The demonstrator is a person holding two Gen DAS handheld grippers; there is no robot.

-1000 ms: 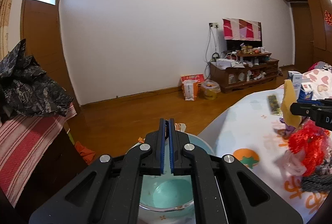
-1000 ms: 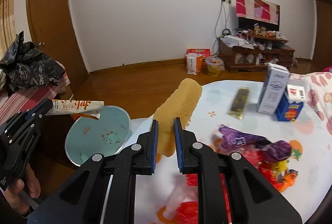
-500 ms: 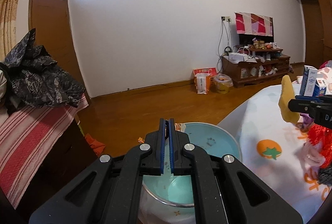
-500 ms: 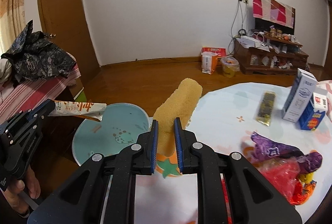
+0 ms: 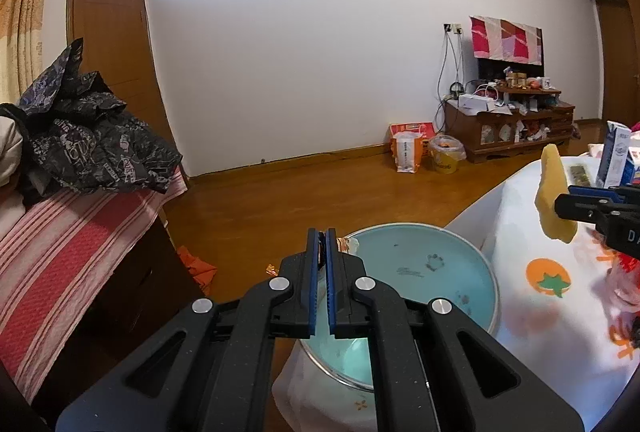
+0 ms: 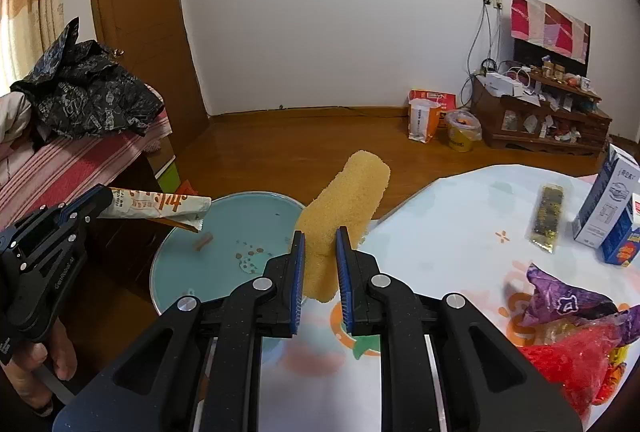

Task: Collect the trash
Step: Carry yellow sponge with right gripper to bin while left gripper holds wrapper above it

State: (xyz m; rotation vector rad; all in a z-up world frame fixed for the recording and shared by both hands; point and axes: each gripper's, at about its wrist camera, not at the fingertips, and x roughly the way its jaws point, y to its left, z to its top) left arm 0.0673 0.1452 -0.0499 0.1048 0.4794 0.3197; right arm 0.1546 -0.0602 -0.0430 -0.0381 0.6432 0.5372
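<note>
My left gripper (image 5: 322,244) is shut on a white and orange wrapper (image 6: 160,205), held over the rim of a light blue bin (image 6: 224,252) that stands beside the table; the bin also shows in the left wrist view (image 5: 420,268). My right gripper (image 6: 320,248) is shut on a yellow sponge (image 6: 344,200), which it holds upright above the table's left edge next to the bin. The sponge also shows in the left wrist view (image 5: 554,200). Small crumbs lie in the bin.
On the white patterned tablecloth (image 6: 452,224) lie purple and red wrappers (image 6: 568,328), a dark snack packet (image 6: 548,212) and two cartons (image 6: 612,208). A striped bed with a black bag (image 5: 92,136) is on the left. A wooden cabinet (image 5: 508,128) stands by the far wall.
Both grippers have moved left toward the bin. The sponge is now at the table's edge beside the bin, and the wrapper is over the bin's rim.
</note>
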